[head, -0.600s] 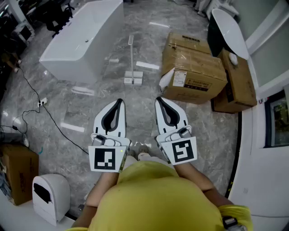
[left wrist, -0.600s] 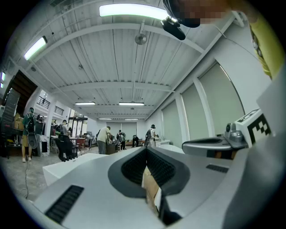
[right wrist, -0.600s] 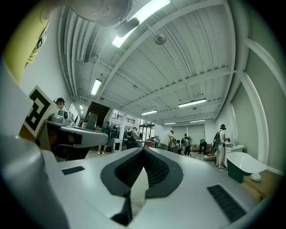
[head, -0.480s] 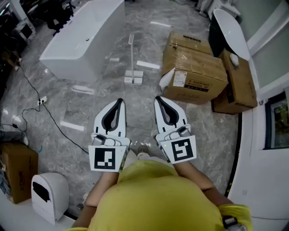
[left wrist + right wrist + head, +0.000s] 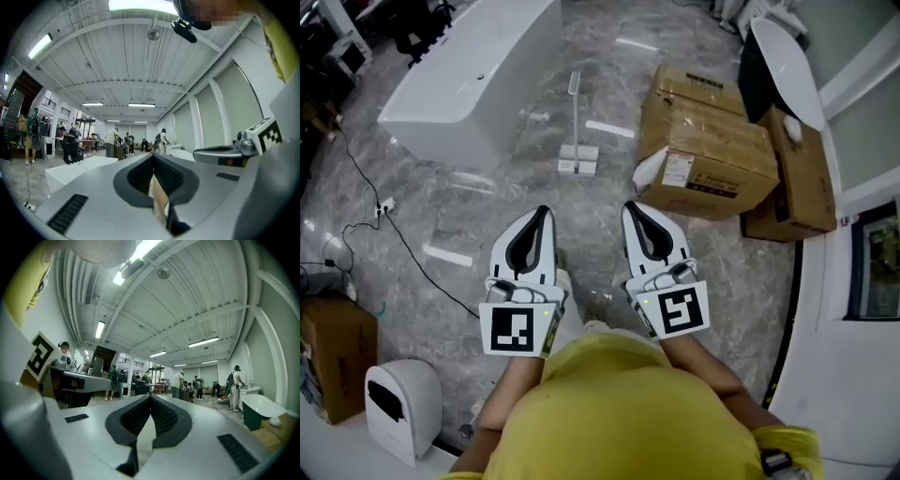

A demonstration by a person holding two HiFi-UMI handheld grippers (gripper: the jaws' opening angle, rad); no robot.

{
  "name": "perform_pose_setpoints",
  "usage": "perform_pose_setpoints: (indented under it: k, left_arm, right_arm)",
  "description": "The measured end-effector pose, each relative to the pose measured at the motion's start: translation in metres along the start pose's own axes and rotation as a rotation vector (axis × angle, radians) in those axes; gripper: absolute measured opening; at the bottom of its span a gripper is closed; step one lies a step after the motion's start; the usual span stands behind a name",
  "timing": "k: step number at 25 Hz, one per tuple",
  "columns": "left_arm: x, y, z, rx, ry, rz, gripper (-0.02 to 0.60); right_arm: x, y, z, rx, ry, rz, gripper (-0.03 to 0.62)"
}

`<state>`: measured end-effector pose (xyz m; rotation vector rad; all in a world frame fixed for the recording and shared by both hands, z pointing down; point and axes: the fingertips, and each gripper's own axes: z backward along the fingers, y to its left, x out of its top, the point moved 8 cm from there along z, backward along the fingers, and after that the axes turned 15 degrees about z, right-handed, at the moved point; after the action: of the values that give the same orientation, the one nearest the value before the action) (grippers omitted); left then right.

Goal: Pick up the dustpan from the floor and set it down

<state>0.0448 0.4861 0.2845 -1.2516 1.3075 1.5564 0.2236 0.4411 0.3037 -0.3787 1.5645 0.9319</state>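
A white dustpan (image 5: 578, 160) with a tall upright handle (image 5: 574, 103) stands on the grey marble floor in the head view, well ahead of both grippers. My left gripper (image 5: 544, 212) and my right gripper (image 5: 630, 206) are held level side by side in front of the person's yellow shirt, pointing toward the dustpan. Each has its jaws closed tip to tip with nothing between them. The left gripper view shows the left gripper (image 5: 153, 157) shut and empty. The right gripper view shows the right gripper (image 5: 150, 397) the same way. The dustpan is hidden in both gripper views.
A white bathtub (image 5: 469, 80) lies at the far left and taped cardboard boxes (image 5: 708, 150) at the right. A dark tub (image 5: 783, 66) sits behind the boxes. A black cable (image 5: 403, 234) crosses the floor at left, near a white bin (image 5: 403, 408) and a brown box (image 5: 333, 361).
The left gripper has drifted slightly back toward the person. The right gripper has stayed put and both remain shut. The dustpan has not moved.
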Motion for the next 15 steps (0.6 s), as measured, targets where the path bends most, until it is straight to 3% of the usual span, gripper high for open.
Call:
perform_pose_setpoints:
  k: [13,15]
  left_arm:
    - [0.024,0.106,-0.116,-0.069,0.05,0.0,0.002]
    - [0.03,0.123,-0.135,-0.09,0.059,-0.001,0.002]
  right_arm:
    - [-0.021,-0.02,-0.15,-0.053,0.043,0.003,0.012]
    - [-0.023,-0.023,-0.172,-0.076,0.055,0.003,0.041]
